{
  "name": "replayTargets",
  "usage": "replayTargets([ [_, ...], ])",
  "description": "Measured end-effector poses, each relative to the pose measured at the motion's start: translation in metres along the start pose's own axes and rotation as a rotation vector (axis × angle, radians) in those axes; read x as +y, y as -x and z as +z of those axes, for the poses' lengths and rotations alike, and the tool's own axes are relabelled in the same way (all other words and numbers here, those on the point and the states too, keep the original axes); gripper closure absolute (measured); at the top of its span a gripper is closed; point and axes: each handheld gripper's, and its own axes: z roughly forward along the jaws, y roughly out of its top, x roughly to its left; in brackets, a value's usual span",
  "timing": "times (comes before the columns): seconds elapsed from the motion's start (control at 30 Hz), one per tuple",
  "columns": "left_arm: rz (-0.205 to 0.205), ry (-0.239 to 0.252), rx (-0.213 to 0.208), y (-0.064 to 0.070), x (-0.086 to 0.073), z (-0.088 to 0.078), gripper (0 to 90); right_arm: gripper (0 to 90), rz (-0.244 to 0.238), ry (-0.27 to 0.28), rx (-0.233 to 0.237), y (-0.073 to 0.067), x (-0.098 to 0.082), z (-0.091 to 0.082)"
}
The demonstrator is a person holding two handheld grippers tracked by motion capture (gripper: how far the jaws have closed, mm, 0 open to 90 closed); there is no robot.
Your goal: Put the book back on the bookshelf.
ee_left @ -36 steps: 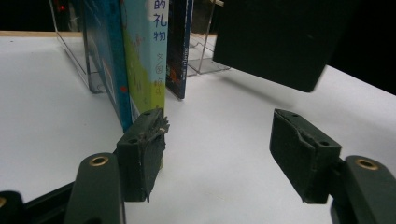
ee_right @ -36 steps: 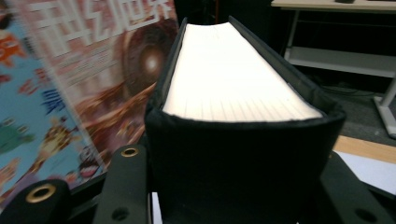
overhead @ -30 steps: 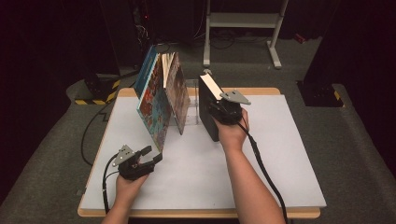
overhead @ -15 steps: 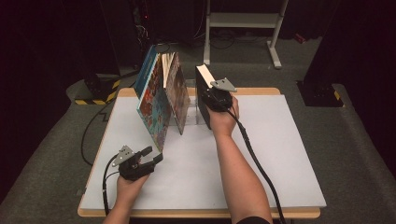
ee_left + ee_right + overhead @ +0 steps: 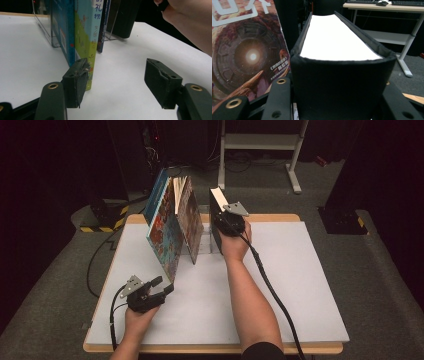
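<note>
A thick black book (image 5: 215,212) with white page edges (image 5: 335,40) stands upright at the right end of a row of books. My right gripper (image 5: 228,223) is shut on its spine, one jaw on each side. Left of it a brown-red book (image 5: 191,222) and a blue, colourful book (image 5: 165,232) lean in a clear stand (image 5: 45,27). My left gripper (image 5: 162,286) rests open near the front left of the white table (image 5: 300,285). Its jaws (image 5: 117,75) hold nothing, and the left fingertip sits just in front of the green-blue book (image 5: 83,37).
A white metal frame (image 5: 260,142) stands on the floor behind the table. A black and yellow striped base (image 5: 102,217) lies off the table's left corner. Cables trail from both grippers over the front edge.
My right hand has carried the black book away from me and a little left, closer to the row of books. The left gripper has stayed where it was.
</note>
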Motion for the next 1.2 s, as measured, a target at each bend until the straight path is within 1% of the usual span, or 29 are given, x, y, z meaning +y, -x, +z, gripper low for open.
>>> replayTargets([
  [0.03,0.0,-0.001,0.0,0.0,0.0,0.0,36.0,53.6,-0.002,0.003,-0.004,-0.001,-0.001,0.0],
  [0.13,0.01,0.005,0.012,0.001,0.0,0.0,36.3,52.9,0.019,0.002,-0.009,-0.002,-0.003,-0.001],
  [0.2,0.009,0.006,0.009,0.001,0.0,0.0,36.3,52.3,0.021,0.002,-0.014,-0.003,-0.006,-0.004],
  [0.23,0.018,0.003,0.009,0.002,0.001,0.0,36.3,52.1,0.027,-0.002,-0.015,-0.004,-0.007,-0.004],
  [0.3,0.021,-0.001,0.01,0.003,0.001,0.0,36.3,51.5,0.012,-0.003,-0.013,-0.007,-0.009,-0.006],
  [0.37,0.023,-0.003,0.011,0.003,0.0,0.0,36.3,50.6,0.013,-0.011,-0.008,-0.006,-0.008,-0.007],
  [0.4,0.023,-0.005,0.012,0.002,0.0,0.0,36.3,47.9,0.035,-0.023,0.018,-0.004,-0.007,-0.008],
  [0.47,0.024,-0.001,0.018,0.003,0.001,0.0,36.3,45.7,0.057,-0.04,0.054,0.0,-0.007,-0.012],
  [0.5,0.025,-0.001,0.019,0.003,0.001,0.0,36.3,45.6,0.066,-0.047,0.081,0.004,-0.009,-0.018],
  [0.6,0.031,-0.014,0.018,0.004,0.0,0.002,36.3,46.6,0.062,-0.047,0.11,0.008,-0.017,-0.034],
  [0.67,0.04,-0.023,0.026,0.006,0.0,0.003,36.3,48.2,0.081,-0.053,0.127,0.011,-0.021,-0.041],
  [0.7,0.042,-0.024,0.022,0.007,0.0,0.004,36.3,48.5,0.093,-0.055,0.139,0.013,-0.022,-0.043],
  [0.83,0.047,-0.024,0.018,0.01,0.001,0.005,36.3,49.3,0.107,-0.075,0.12,0.009,-0.019,-0.043],
  [0.93,0.049,-0.026,0.017,0.011,0.001,0.006,36.3,48.7,0.111,-0.08,0.11,0.002,-0.016,-0.04],
  [1.0,0.051,-0.032,0.015,0.01,0.0,0.006,36.3,47.6,0.124,-0.079,0.115,-0.002,-0.015,-0.038],
  [1.13,0.055,-0.047,0.014,0.009,0.0,0.007,36.2,46.5,0.114,-0.077,0.117,-0.011,-0.013,-0.033],
  [1.2,0.053,-0.047,0.012,0.009,0.0,0.007,36.1,46.1,0.116,-0.074,0.115,-0.013,-0.012,-0.03],
])
